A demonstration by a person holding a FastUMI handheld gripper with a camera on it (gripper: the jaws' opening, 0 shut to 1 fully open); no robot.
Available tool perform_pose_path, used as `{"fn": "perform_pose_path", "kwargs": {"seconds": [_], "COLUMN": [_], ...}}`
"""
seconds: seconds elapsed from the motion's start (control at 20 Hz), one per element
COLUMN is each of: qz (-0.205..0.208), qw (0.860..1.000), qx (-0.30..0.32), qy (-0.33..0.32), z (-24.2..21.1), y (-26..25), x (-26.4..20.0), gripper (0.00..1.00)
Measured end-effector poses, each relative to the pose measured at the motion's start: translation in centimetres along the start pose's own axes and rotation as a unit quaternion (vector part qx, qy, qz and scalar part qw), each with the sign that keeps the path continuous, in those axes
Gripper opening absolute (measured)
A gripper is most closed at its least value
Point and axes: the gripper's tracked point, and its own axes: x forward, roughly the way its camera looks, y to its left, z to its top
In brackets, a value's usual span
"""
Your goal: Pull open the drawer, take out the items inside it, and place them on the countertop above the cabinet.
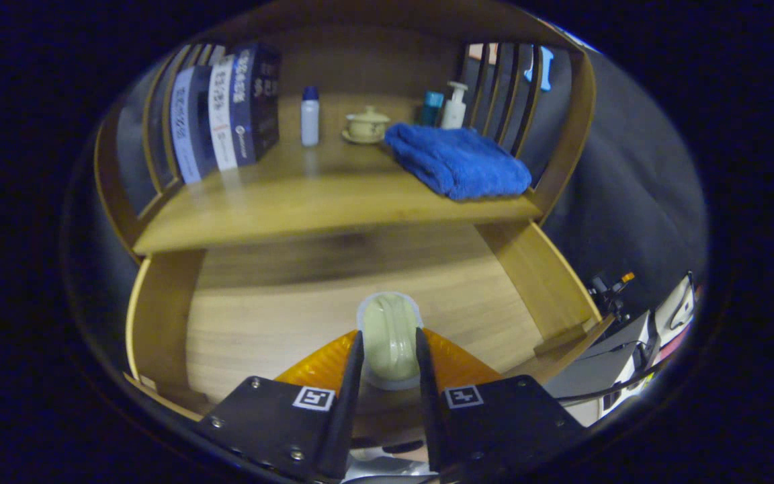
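Note:
My gripper (389, 343) is shut on a pale green, rounded item in clear wrapping (390, 339), which sits squeezed between both fingers. Below and ahead of it lies the open wooden drawer (266, 323), its bare floor showing around the held item. Above the drawer is the wooden countertop (306, 202). On it lie a folded blue towel (459, 163), a small white bottle with a blue cap (310, 116), a pale lidded cup on a saucer (366, 126), a teal container (433, 107) and a white pump bottle (455, 106).
A row of upright books or boxes (222, 111) stands at the countertop's left end. Wooden slatted sides (504, 87) close the shelf on both ends. To the right of the cabinet are cables and dark and white gear (635, 336).

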Motion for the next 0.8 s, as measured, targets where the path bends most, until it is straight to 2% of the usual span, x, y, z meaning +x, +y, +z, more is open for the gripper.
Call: {"fn": "perform_pose_path", "kwargs": {"seconds": [0.3,0.35,0.45,0.5,0.6,0.8], "qz": [0.017,0.033,0.024,0.031,0.046,0.052], "qw": [0.999,0.999,0.999,0.999,0.998,0.995], "qx": [0.007,0.015,0.020,0.025,0.030,0.061], "qy": [0.028,0.014,0.016,0.006,-0.011,-0.065], "z": [-1.4,0.2,-1.1,-0.8,-0.2,2.2], "y": [-0.3,-0.1,-0.4,-0.2,0.2,-0.7], "x": [4.8,6.2,5.0,4.7,4.1,1.5], "gripper": [0.45,0.45,0.18,0.18,0.09,0.09]}}
